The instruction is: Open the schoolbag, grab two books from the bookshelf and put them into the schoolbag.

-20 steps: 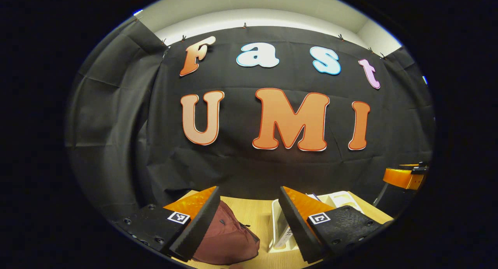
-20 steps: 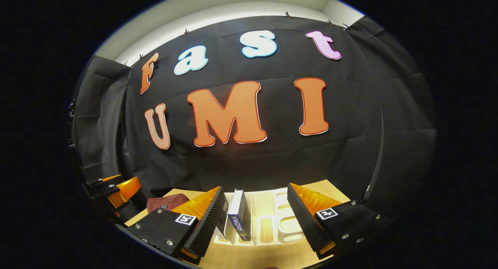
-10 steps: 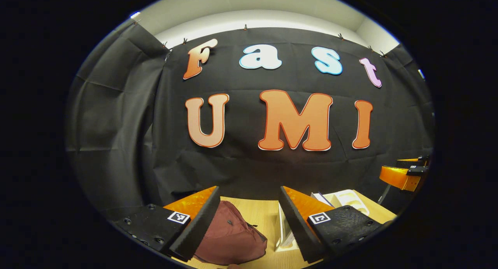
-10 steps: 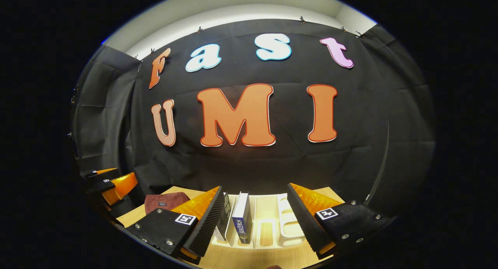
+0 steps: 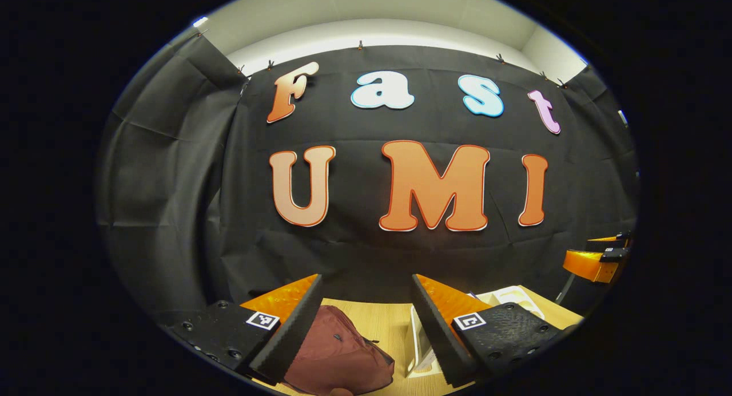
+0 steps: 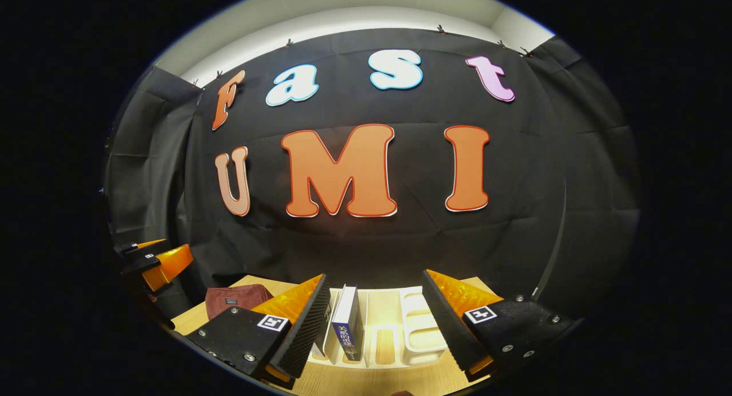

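- On a pale wooden table (image 5: 394, 321) in a black-draped booth, a maroon schoolbag (image 5: 337, 353) lies slumped and, as far as can be seen, not yet opened, below the left gripper (image 5: 366, 327), whose jaws stand wide apart and hold nothing.
- Just beside the bag, a white bookshelf (image 6: 420, 333) holds a blue-spined book (image 6: 347, 327) upright in one slot, with a second book (image 6: 321, 341) partly hidden behind a finger of the right gripper (image 6: 377, 333); that gripper's jaws are likewise spread wide and empty, lined up with the shelf from above.
- The task looks barely begun: bag shut, both books on the shelf.
- Likely trouble: the soft bag may drag or bunch when its zip is pulled with nothing pinning it down, since the fabric gives no firm edge.
- The zip pull looks tiny from here; wide jaws could close on cloth instead.
- The books stand close together, so a finger pushed between them could tip one, or lift the light shelf along with it.
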Motion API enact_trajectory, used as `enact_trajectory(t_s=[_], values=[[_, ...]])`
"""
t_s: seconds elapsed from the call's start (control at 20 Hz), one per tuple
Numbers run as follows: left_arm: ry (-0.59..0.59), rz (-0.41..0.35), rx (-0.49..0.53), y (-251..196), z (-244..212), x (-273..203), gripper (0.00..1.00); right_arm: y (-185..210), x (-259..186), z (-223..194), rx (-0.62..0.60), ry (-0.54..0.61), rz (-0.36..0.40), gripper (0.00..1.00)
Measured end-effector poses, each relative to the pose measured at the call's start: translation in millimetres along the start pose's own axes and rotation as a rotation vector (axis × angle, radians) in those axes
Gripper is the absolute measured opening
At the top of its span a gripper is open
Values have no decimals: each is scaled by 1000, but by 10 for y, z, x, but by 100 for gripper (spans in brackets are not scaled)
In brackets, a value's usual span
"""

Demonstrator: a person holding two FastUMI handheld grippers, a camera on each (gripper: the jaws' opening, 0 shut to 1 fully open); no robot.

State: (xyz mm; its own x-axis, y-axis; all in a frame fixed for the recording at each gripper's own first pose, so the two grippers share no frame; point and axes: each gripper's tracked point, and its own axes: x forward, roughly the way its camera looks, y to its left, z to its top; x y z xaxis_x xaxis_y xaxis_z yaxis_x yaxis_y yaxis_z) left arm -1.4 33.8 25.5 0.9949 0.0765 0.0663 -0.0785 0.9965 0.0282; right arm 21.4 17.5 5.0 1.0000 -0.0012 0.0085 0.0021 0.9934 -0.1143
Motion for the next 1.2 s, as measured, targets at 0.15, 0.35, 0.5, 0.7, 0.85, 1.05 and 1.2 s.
enact_trajectory(t_s=[0.15, 0.35, 0.5, 0.7, 0.85, 1.05, 1.2], values=[[6, -3, -7, -25, -17, 44, 95, 11, 12, -5, 8, 12, 6, 96], [1, -28, -8, -78, -9, 65, 95, -97, 7, 21, 7, -11, -42, 100], [8, -38, 22, -36, -14, 36, 95, -45, -35, -65, 32, 4, -52, 96], [1, -28, 20, 54, -24, -60, 95, 44, -40, -99, 15, 19, -35, 96], [-3, -12, 27, 124, -4, -101, 95, 93, -40, -75, 9, 13, -24, 96], [-1, -17, 39, 165, -20, -127, 94, 141, -36, -54, 9, 11, -12, 96], [71, -36, 132, 180, -395, -140, 95, 155, -45, -76, 5, 18, -12, 96]])
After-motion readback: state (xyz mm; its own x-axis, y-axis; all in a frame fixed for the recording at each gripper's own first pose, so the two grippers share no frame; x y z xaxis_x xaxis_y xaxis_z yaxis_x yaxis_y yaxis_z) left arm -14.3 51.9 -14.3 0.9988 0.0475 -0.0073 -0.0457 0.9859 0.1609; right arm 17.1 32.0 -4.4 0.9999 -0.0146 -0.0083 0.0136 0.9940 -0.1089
